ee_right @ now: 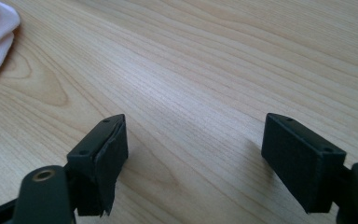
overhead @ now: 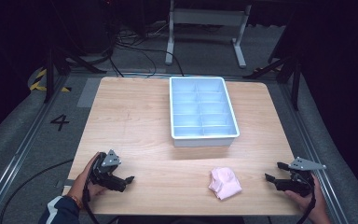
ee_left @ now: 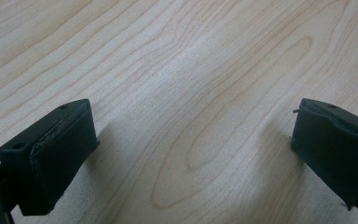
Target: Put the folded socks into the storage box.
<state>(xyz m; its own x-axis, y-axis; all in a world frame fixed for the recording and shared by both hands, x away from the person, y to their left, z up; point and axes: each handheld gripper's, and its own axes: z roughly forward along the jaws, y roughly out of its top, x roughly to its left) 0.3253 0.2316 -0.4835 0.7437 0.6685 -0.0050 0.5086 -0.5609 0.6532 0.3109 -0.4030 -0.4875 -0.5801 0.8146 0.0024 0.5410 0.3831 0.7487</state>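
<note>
The left tool (overhead: 127, 180) sits low at the near left of the worktop (overhead: 140, 121), held in the person's left hand (overhead: 86, 179), whose forearm comes in from the bottom edge in a dark sleeve; its jaws point toward the middle and stand wide apart with nothing between them. The right tool (overhead: 274, 171) is held in the right hand (overhead: 310, 198) at the near right corner, its jaws aimed leftward, likewise spread and empty.

The table (overhead: 135, 121) is viewed from above, looking forward and down. It is seen close and low along each gripper's jaws; its wood surface is shared by all views.
</note>
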